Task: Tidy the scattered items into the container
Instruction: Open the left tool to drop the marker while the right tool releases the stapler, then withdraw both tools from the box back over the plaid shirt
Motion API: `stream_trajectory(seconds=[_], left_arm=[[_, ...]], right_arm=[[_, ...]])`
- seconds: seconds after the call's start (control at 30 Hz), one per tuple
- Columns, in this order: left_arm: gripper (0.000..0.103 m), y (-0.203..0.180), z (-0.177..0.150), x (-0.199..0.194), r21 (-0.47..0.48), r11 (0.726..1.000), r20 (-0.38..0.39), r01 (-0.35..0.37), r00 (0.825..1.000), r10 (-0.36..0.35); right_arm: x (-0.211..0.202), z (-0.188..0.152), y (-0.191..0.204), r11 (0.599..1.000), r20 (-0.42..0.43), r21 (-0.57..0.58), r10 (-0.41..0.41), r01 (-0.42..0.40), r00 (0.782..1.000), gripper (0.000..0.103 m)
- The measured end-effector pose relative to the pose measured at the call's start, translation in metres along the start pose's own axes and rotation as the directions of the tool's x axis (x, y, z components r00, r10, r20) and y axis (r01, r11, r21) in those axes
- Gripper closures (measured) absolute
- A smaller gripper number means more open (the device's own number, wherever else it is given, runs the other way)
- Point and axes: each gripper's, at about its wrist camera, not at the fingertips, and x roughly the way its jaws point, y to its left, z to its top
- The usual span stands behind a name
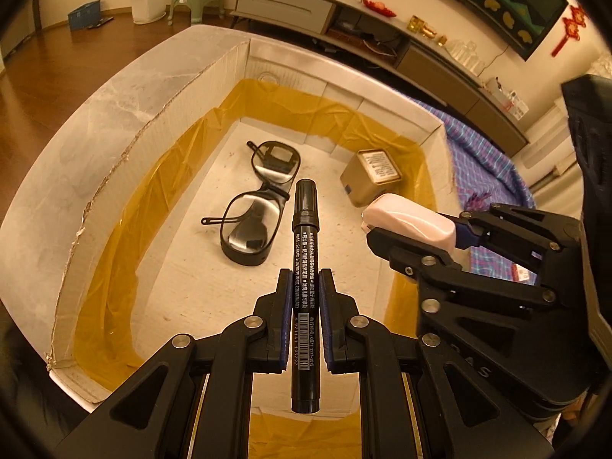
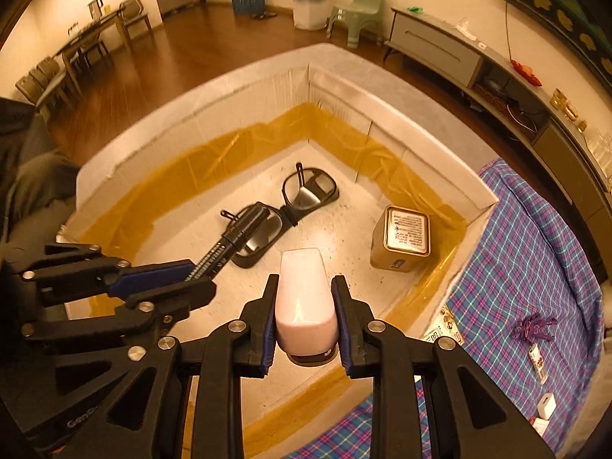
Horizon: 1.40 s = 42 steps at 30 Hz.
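Observation:
A white cardboard box (image 1: 114,153) (image 2: 214,114) with yellow tape along its inner walls is the container. Black-framed glasses (image 1: 256,206) (image 2: 306,191) and a gold tin (image 1: 369,176) (image 2: 401,241) lie inside it. My left gripper (image 1: 306,287) (image 2: 199,275) is shut on a black marker (image 1: 304,252) (image 2: 237,233) and holds it above the box floor. My right gripper (image 2: 304,290) (image 1: 413,229) is shut on a pale pink smooth object (image 2: 302,290) (image 1: 409,220) and holds it over the box's near right side.
A blue plaid cloth (image 2: 528,252) (image 1: 482,160) covers the table right of the box, with a purple hair tie (image 2: 533,327), a small white block (image 2: 545,405) and other small items on it. A long TV cabinet (image 1: 382,34) and a green stool (image 2: 357,11) stand beyond.

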Motion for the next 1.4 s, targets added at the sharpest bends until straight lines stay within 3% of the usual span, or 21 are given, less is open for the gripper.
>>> stream_trajectory(seconds=[0.3,0.4,0.43,0.8,1.4], left_arm=[[0.088,0.007,0.0,0.016,0.005,1.0,-0.046,-0.02,0.999,0.02],[0.064,0.009,-0.001,0.019,0.01,1.0,-0.062,-0.016,0.998,0.017],[0.062,0.01,-0.002,0.019,0.008,1.0,-0.061,-0.014,0.998,0.014],[0.062,0.009,-0.007,0.007,0.034,0.999,-0.039,-0.004,0.999,0.005],[0.062,-0.008,-0.023,-0.034,0.102,0.993,0.059,-0.061,0.997,0.055]], right_arm=[[0.023,0.002,-0.002,0.997,-0.069,-0.04,-0.065,0.062,0.995,0.076],[0.024,0.002,-0.003,0.997,-0.068,-0.037,-0.066,0.063,0.996,0.075],[0.025,0.002,-0.003,0.997,-0.067,-0.038,-0.07,0.068,0.995,0.075],[0.02,-0.005,-0.001,0.997,-0.05,-0.025,-0.07,0.069,0.996,0.075],[-0.027,-0.028,0.007,0.999,0.033,0.003,-0.047,0.047,0.998,0.075]])
